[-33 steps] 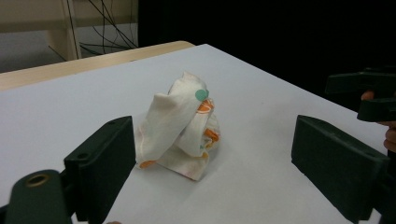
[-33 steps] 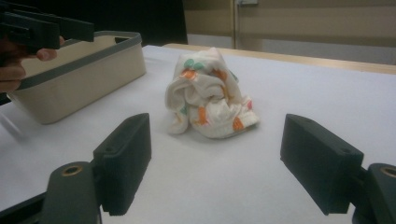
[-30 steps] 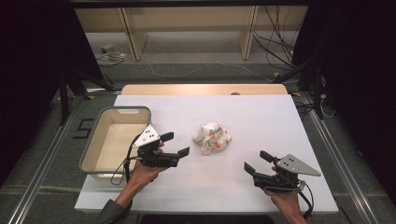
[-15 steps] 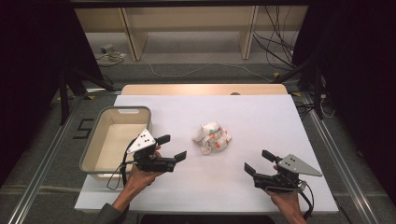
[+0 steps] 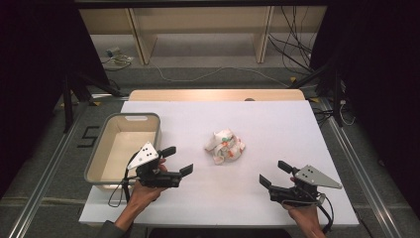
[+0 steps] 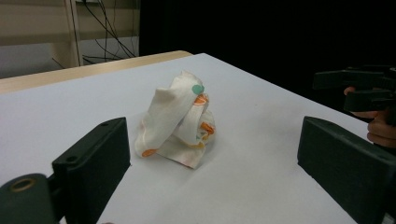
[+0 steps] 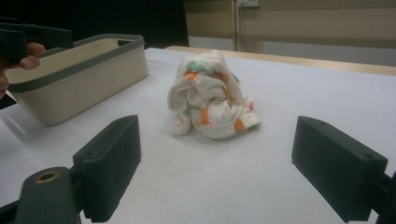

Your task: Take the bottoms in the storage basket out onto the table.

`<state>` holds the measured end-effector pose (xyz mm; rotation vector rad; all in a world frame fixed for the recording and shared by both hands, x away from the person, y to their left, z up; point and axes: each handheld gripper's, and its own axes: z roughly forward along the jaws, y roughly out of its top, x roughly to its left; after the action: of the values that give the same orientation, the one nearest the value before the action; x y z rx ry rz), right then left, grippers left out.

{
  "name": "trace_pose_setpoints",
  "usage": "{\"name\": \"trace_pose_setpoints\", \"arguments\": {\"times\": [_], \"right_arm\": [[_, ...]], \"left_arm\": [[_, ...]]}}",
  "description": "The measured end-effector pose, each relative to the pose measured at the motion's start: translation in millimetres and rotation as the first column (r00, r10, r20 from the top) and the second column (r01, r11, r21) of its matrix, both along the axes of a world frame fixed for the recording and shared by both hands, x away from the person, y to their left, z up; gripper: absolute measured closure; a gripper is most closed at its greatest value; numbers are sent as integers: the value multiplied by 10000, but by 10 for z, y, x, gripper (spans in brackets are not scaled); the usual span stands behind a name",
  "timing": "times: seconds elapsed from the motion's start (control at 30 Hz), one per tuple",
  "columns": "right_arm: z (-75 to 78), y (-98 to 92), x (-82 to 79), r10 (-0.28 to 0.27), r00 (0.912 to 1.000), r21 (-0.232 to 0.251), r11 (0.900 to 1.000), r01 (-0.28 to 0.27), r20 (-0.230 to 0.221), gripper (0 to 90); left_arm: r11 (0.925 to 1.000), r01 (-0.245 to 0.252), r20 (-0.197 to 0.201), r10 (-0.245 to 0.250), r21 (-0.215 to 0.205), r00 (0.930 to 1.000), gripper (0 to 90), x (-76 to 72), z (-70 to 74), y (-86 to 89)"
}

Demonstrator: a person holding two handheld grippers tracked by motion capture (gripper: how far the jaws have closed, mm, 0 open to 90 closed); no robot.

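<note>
A crumpled white cloth (image 5: 225, 147) with orange and green prints lies in a heap near the middle of the white table (image 5: 257, 124). My left gripper (image 5: 179, 159) hovers to the cloth's left, beside the bin, pointing at it. Its jaws have just been opening and stand open with nothing between them. In the left gripper view the cloth (image 6: 180, 123) lies ahead, beyond the jaws of the left gripper (image 6: 210, 163). My right gripper (image 5: 273, 173) rests open near the front right. Its own view has the right gripper (image 7: 219, 168) aimed at the cloth (image 7: 212, 95) from a distance.
A beige bin (image 5: 124, 117) with a grey rim stands at the table's left, empty inside; its wall (image 7: 79, 84) is also in the right gripper view. A wooden strip edges the table's far side. Shelving and cables lie on the floor beyond.
The left gripper has drifted slightly toward the front edge of the table. The right gripper and the cloth have not moved.
</note>
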<state>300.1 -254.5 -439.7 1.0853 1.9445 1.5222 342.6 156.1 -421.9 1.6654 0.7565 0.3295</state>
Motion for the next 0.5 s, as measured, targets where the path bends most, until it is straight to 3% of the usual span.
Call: {"name": "trace_pose_setpoints", "arguments": {"times": [0.23,0.43,0.5], "right_arm": [[-6,-40,-35,-89,10000,-9,10000,89,6,166],[-15,-91,-64,-258,9997,61,9996,258,18,168],[-23,-90,-73,-253,9997,-1,9997,253,-12,168]], "left_arm": [[9998,43,-46,-43,187,10000,91,-73,-41,32],[9998,-138,-148,140,125,9998,92,-126,-88,96],[10000,-85,-374,84,-44,9993,92,-144,-114,115]]}}
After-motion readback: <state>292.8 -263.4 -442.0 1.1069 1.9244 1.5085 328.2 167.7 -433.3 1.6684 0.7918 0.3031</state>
